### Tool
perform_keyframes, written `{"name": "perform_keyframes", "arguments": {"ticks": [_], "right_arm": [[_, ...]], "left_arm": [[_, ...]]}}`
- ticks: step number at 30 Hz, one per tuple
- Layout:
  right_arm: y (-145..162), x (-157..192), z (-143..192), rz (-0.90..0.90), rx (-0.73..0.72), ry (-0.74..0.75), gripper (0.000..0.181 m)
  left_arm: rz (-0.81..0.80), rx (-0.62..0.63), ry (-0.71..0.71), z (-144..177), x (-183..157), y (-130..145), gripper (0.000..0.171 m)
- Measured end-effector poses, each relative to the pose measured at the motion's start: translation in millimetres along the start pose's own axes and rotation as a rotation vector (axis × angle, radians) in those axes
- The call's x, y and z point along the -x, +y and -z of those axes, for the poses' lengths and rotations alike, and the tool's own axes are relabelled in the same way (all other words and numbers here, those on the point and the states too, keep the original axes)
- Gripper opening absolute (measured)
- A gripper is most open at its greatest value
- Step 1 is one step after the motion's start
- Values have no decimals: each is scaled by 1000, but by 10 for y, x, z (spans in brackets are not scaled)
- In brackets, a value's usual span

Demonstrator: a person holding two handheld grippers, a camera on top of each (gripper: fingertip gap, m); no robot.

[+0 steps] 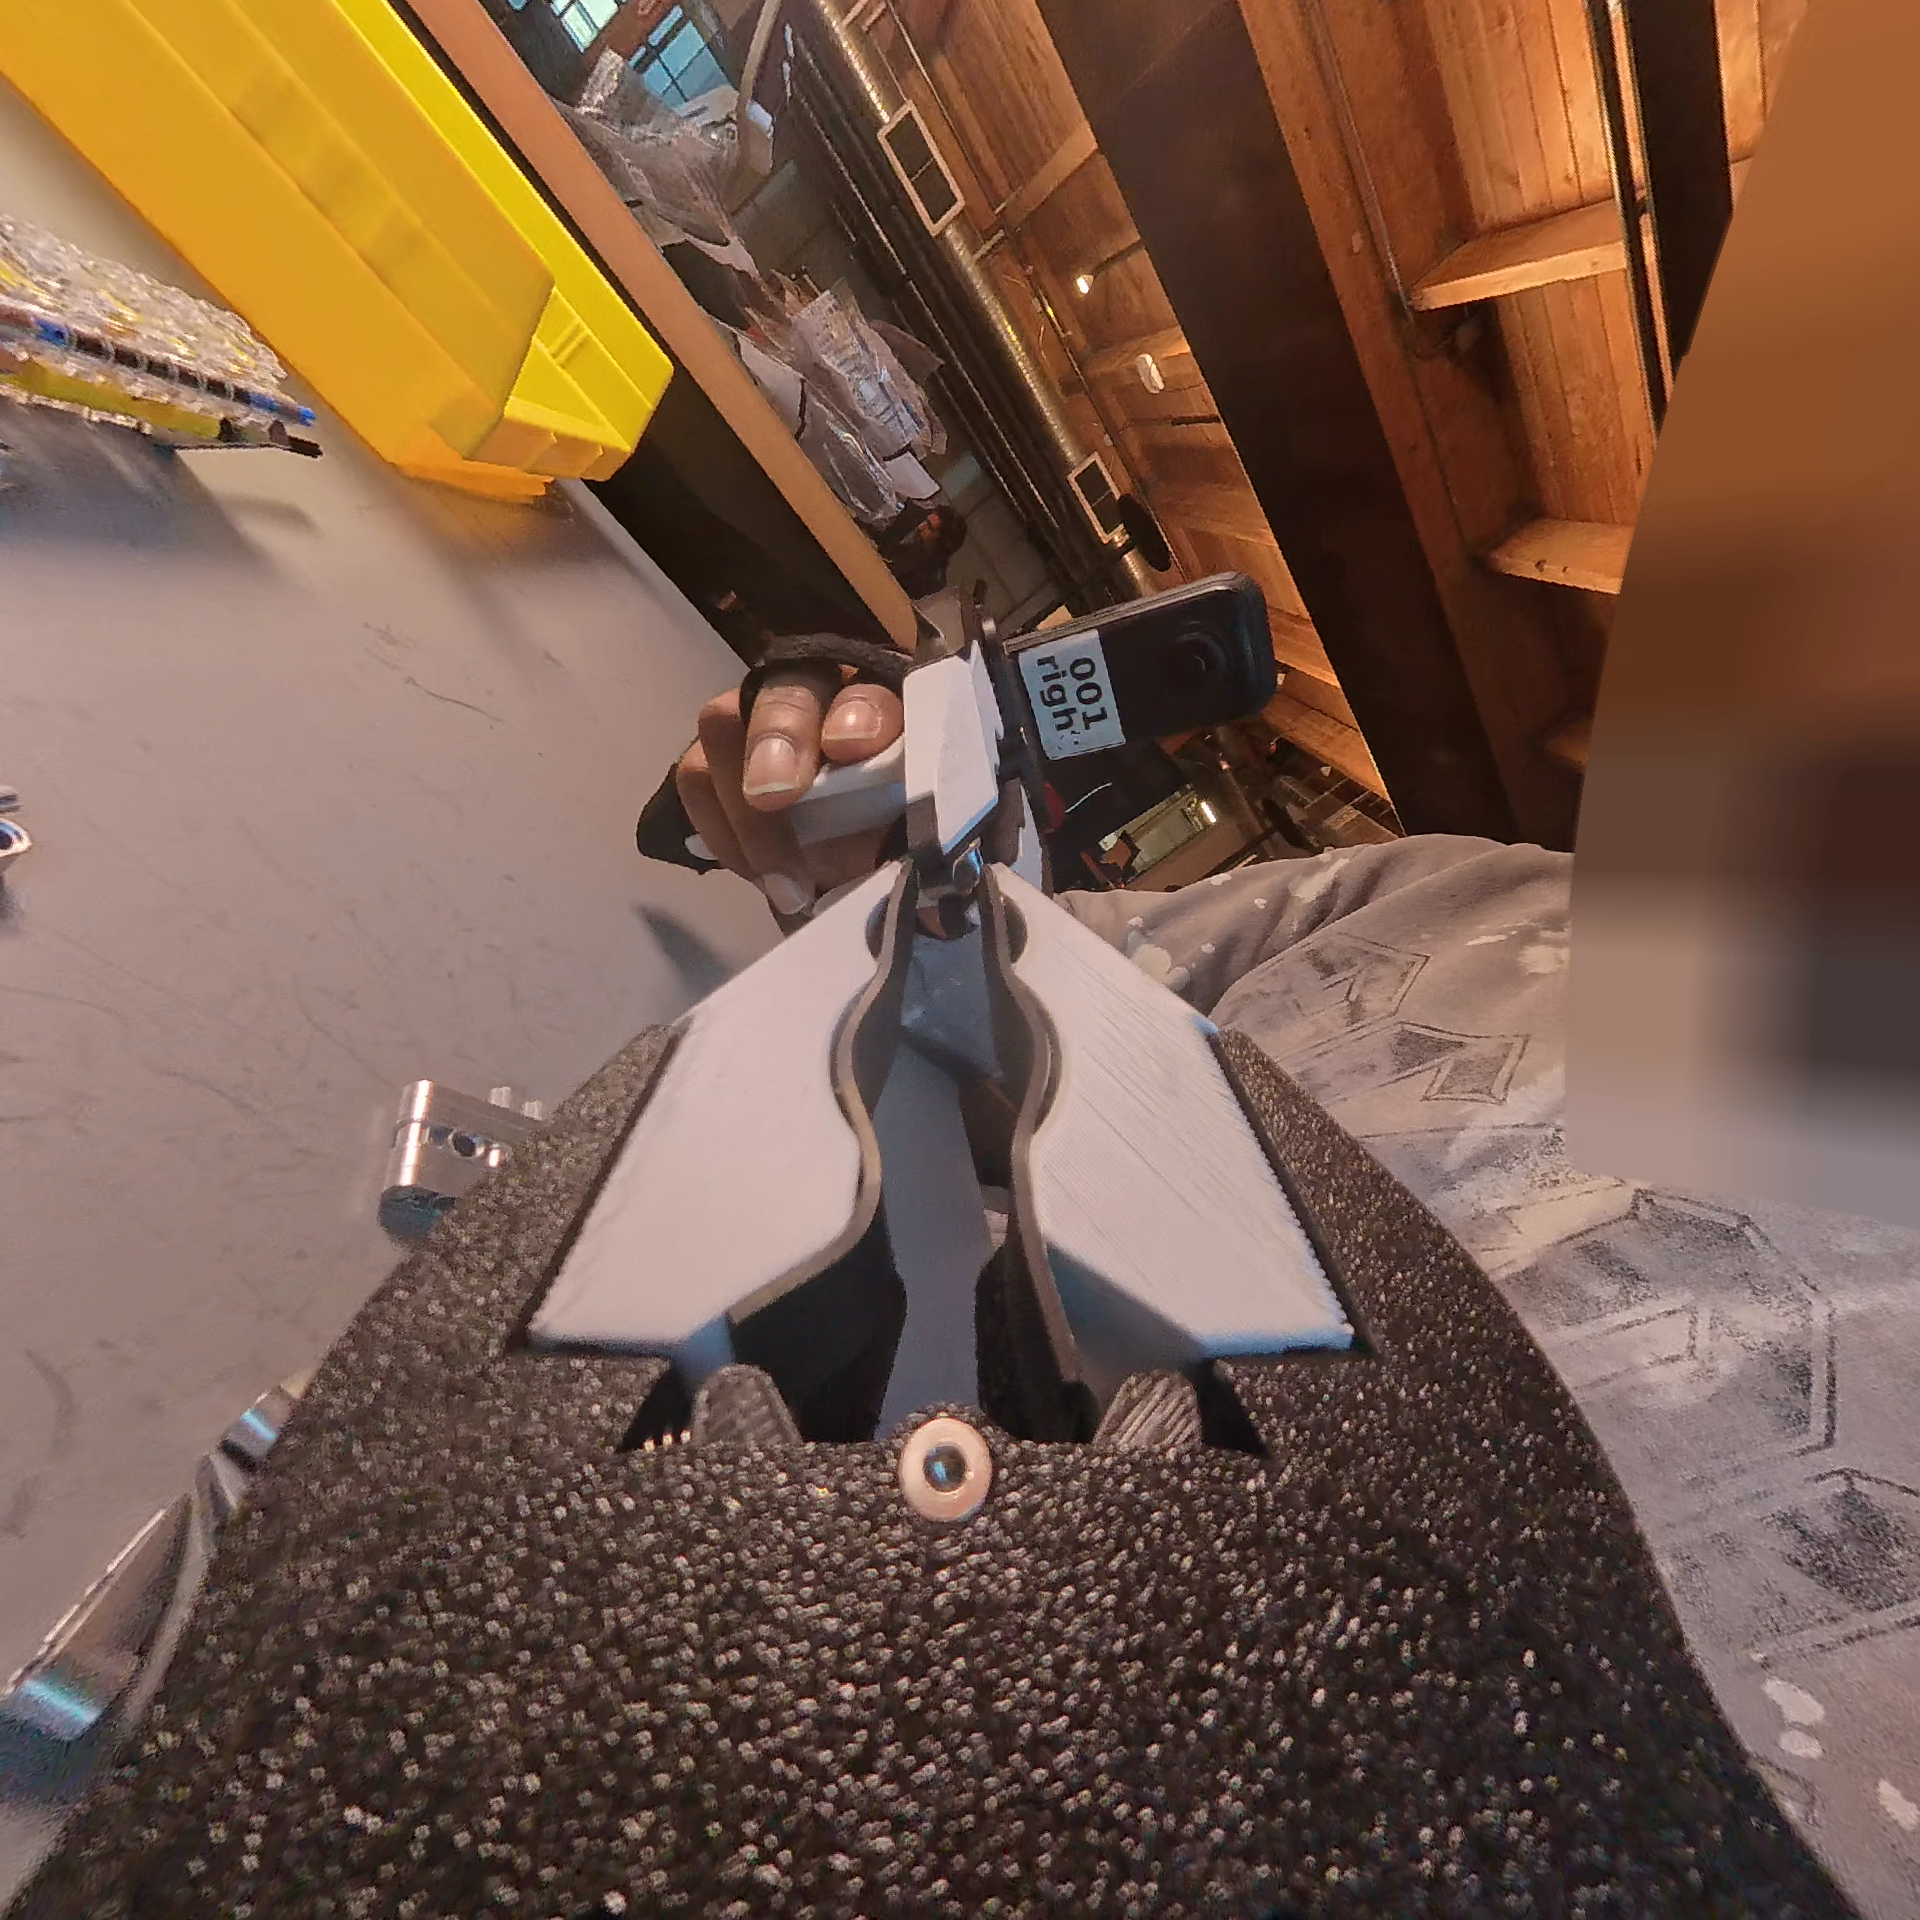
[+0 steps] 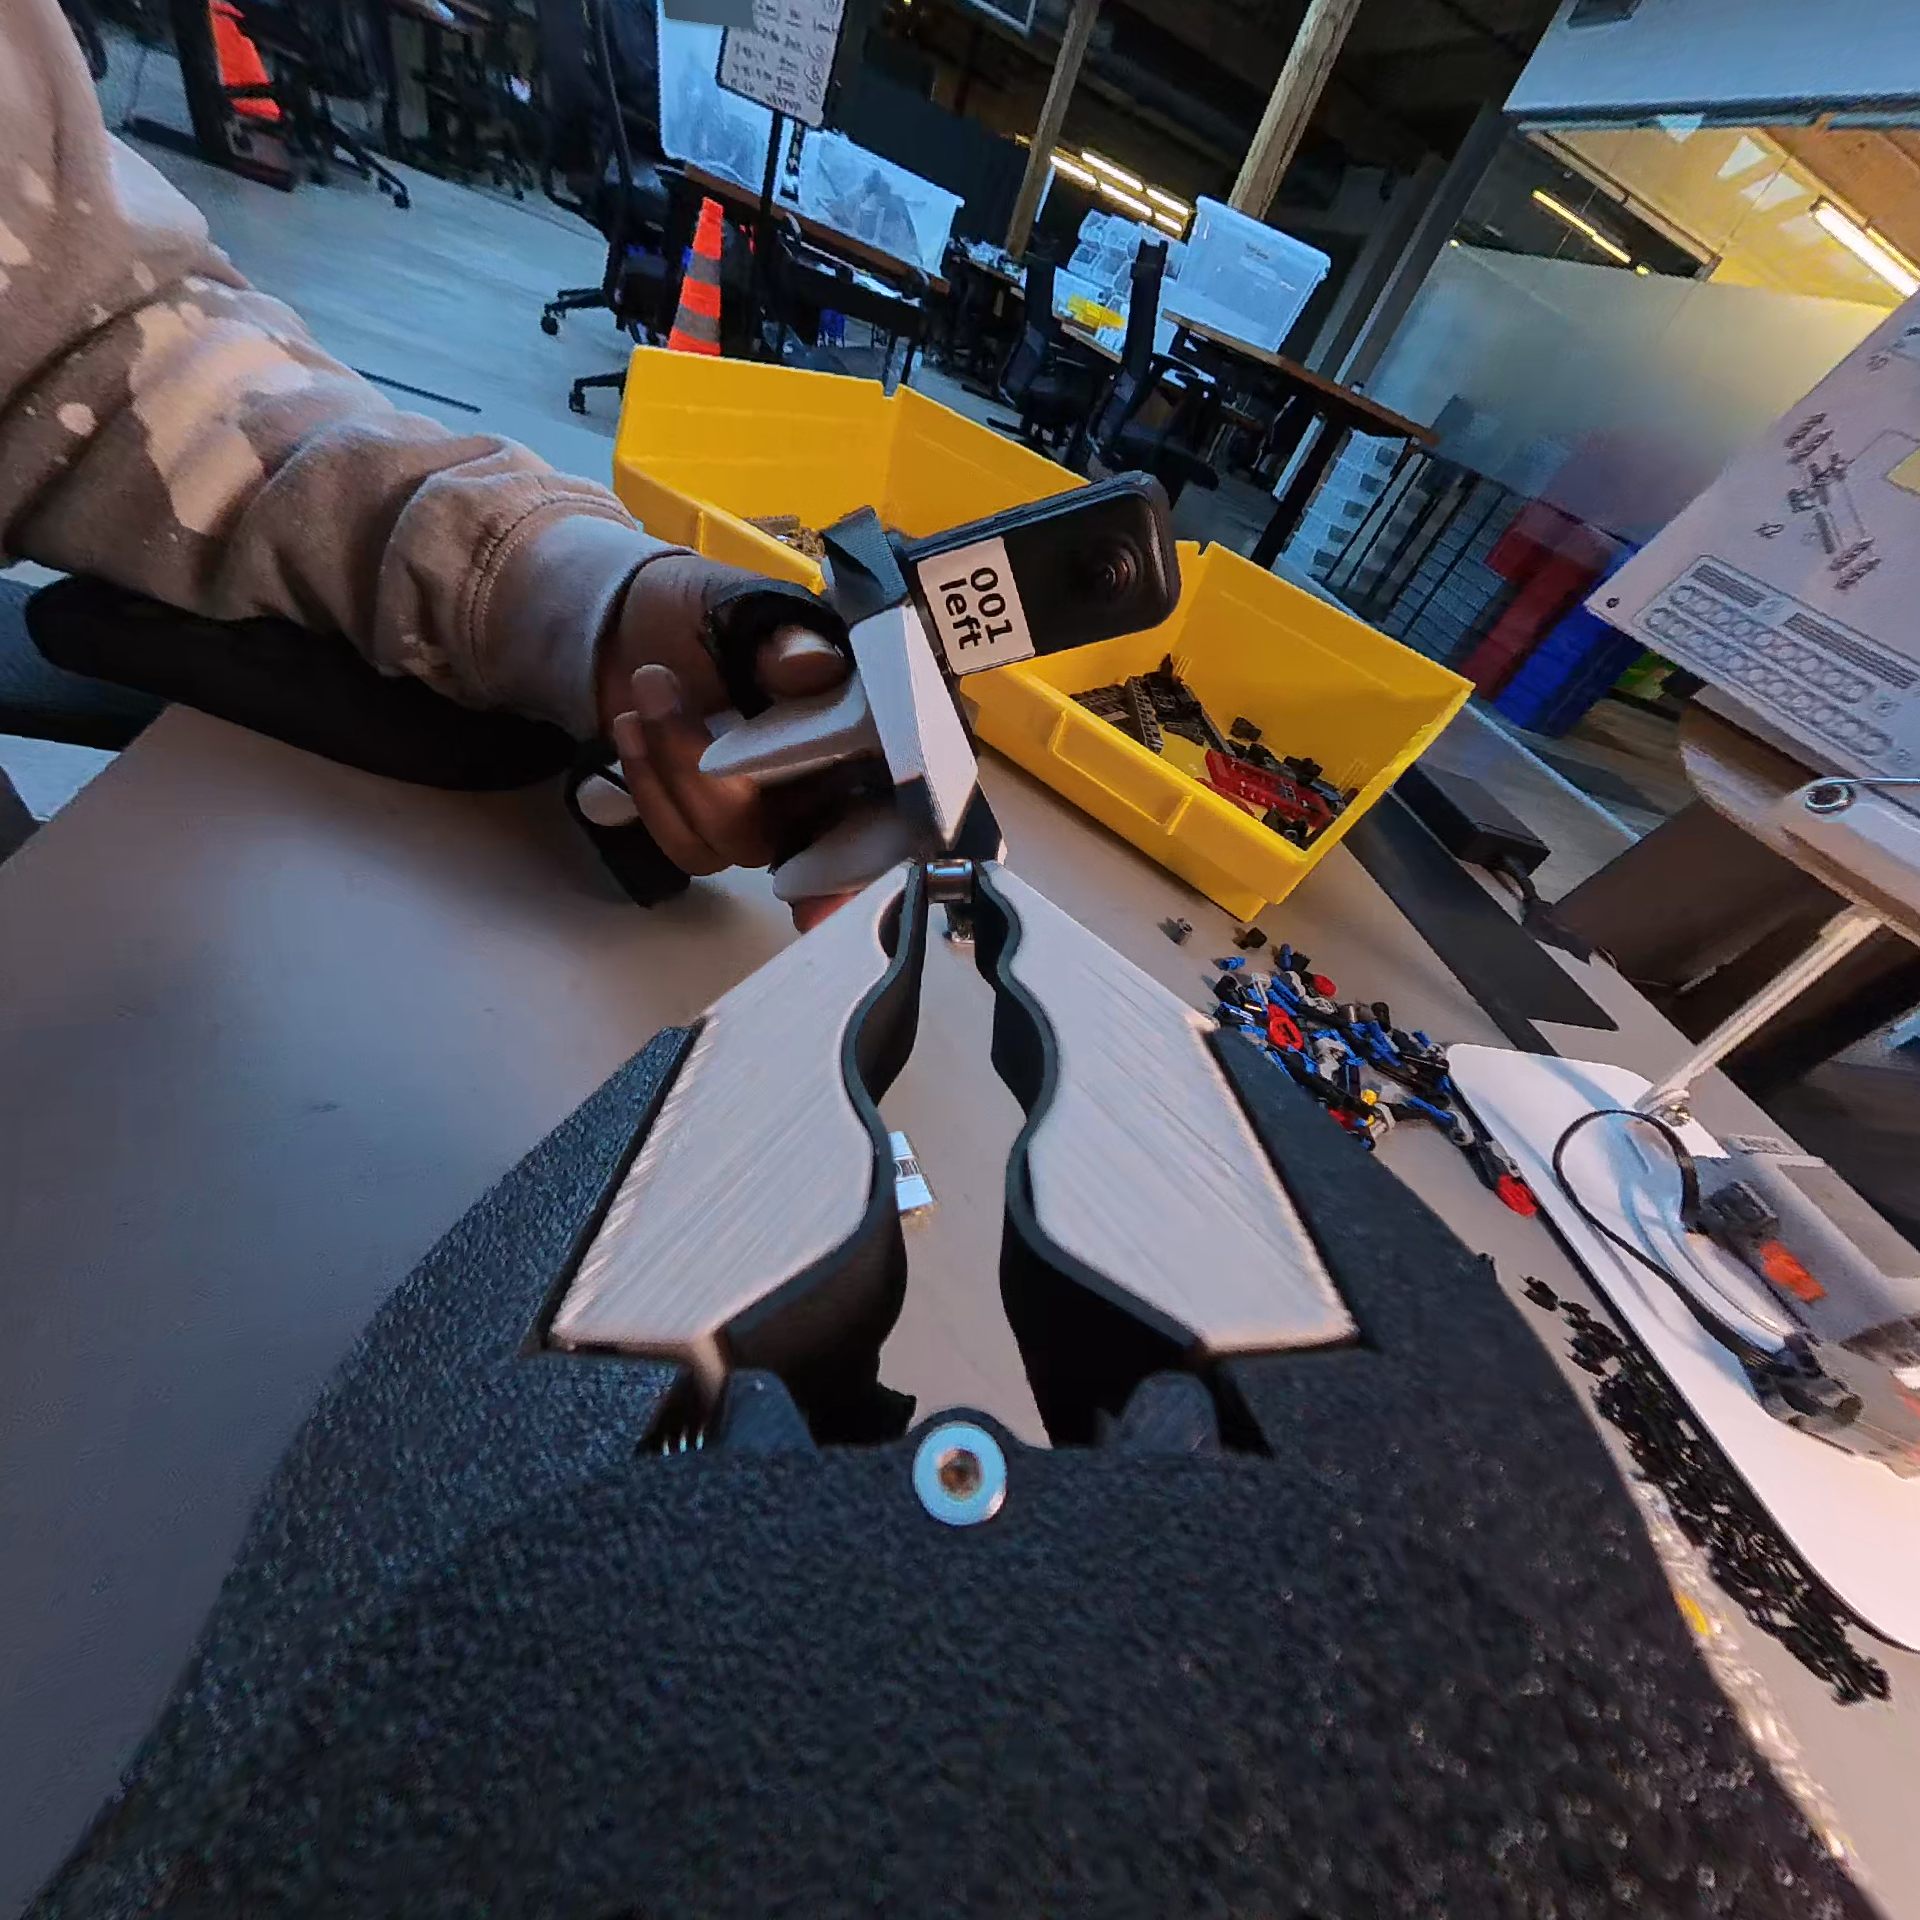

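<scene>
Where the two grippers meet tip to tip above the bench (image 2: 312, 987) sits a small silver piece (image 2: 951, 875). The right gripper (image 2: 949, 883) has its jaws pinched on it. The left gripper (image 1: 951, 883) has its jaws drawn close about the same spot, but we cannot tell whether they press the piece. A hand (image 2: 707, 769) in a pale sleeve (image 2: 312, 499) grips the left gripper at 11 o'clock in the right wrist view.

The bench is plain grey and scuffed. Beyond it we see an open workshop with office chairs, more benches, clear tubs, a cone (image 2: 701, 281) and, in the left wrist view, timber beams.

On the bench, in the right wrist view, a second silver cylinder (image 2: 906, 1184) lies between the right gripper's fingers. A yellow bin (image 2: 1226, 665) with dark bricks stands at 1 o'clock. A heap (image 2: 1340, 1039) of blue, black and red bits lies at 2 o'clock, just beside a white sheet (image 2: 1766, 1475) that bears a grey wired block (image 2: 1787, 1247). Aluminium blocks (image 1: 447, 1132) show at 9 o'clock in the left wrist view, partly hidden by the gripper body.
</scene>
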State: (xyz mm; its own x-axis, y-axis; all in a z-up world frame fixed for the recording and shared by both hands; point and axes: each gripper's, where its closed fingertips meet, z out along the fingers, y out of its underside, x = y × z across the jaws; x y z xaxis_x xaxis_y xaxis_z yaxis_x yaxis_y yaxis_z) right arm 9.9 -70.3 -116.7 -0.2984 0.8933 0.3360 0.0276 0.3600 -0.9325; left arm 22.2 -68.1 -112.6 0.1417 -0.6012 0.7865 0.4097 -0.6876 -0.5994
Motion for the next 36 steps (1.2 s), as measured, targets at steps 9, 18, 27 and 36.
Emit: {"name": "perform_keyframes", "arguments": {"ticks": [9,18,27,36], "right_arm": [[-173,36,46,-53,-83,-33,7],[-158,-51,96,-55,-71,-7,0],[-26,-541,330,-202,-63,125,1],[92,-465,294,-186,24,64,7]], "left_arm": [[120,-43,178,-15,-174,-32,5],[73,-67,83,42,-59,-85,0],[-245,89,-240,9,216,93,2],[-443,141,-394,53,353,99,16]]}}
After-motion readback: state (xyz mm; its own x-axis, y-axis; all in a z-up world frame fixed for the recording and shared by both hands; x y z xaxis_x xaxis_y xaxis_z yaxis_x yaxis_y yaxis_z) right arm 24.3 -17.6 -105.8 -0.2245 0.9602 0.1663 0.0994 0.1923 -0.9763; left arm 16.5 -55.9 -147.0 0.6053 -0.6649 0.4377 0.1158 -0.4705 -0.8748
